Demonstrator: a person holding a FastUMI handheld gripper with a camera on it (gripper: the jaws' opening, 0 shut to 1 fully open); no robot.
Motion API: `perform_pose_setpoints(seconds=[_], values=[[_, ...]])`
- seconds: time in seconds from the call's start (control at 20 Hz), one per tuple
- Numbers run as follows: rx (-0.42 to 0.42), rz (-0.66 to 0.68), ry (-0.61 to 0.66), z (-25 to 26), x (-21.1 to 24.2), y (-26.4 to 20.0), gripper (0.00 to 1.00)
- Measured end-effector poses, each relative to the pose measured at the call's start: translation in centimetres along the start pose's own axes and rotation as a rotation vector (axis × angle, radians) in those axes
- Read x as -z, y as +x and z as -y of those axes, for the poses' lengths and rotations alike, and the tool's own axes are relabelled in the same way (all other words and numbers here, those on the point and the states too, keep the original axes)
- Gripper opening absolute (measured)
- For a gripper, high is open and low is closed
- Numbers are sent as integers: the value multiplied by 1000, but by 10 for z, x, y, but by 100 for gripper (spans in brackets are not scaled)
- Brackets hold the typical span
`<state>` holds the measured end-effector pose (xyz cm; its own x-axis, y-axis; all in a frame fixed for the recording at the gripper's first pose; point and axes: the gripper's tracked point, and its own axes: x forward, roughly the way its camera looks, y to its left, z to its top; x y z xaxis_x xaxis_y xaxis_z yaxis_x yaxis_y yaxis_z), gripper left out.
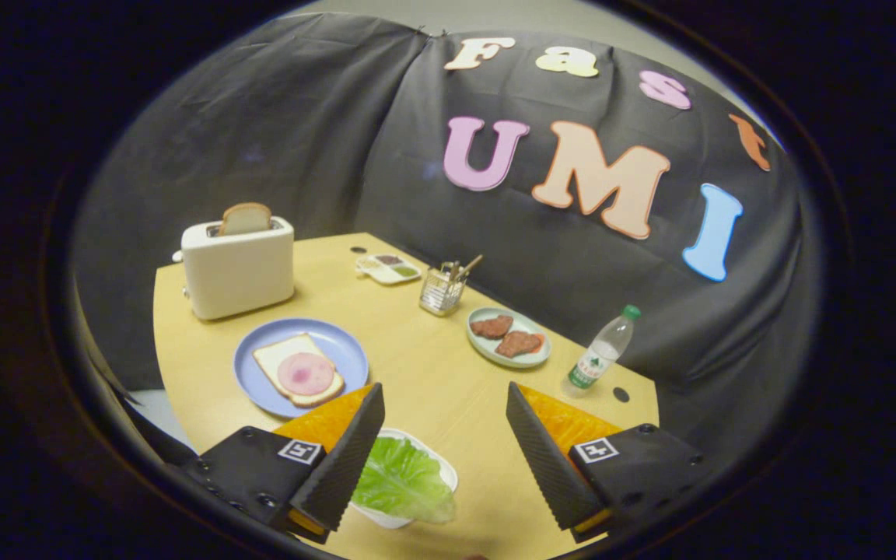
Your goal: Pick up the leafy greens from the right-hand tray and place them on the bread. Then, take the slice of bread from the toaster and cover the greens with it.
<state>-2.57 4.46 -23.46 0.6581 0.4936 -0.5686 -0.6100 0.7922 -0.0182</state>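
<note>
Released and spread wide, the gripper point(445, 435) hangs above the near part of the worktop point(417, 365), grasping nothing; bare wood shows through most of the gap between its two fingers.

Largest of the things ahead is the toaster point(236, 268), pale and boxy, well beyond the left finger at the far left part of the worktop. A slice of bread point(245, 218) stands upright in its slot, the upper half poking out.

Next in size comes the round blue plate point(261, 365), just ahead of the left finger's tip. On it lies a flat slice of bread point(277, 358) topped with a pink round of ham point(306, 373).

Low between the fingers, close against the left one, sits a white tray point(442, 470) with the leafy greens point(401, 481) lying in it; the left finger hides part of both.

Beyond the right finger rests a pale oval dish point(530, 358) bearing two brown meat patties point(506, 334). Just to the right of that dish a clear plastic bottle point(602, 350) with a green cap stands near the worktop's edge.

Farther back, between toaster and dish, is a small wire holder point(440, 292) with utensils sticking out. Behind it, smallest of all, lies a little white divided tray point(387, 268) with dark and green contents that I cannot identify.
</note>
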Motion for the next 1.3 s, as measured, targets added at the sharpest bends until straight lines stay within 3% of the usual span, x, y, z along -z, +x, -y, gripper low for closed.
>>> perform_pose_setpoints(seconds=[0.5,0.85,1.3], values=[[-171,-238,-63,-37,87,34,100],[-206,-369,-78,-49,129,44,100],[-236,-469,100,-58,156,51,99]])
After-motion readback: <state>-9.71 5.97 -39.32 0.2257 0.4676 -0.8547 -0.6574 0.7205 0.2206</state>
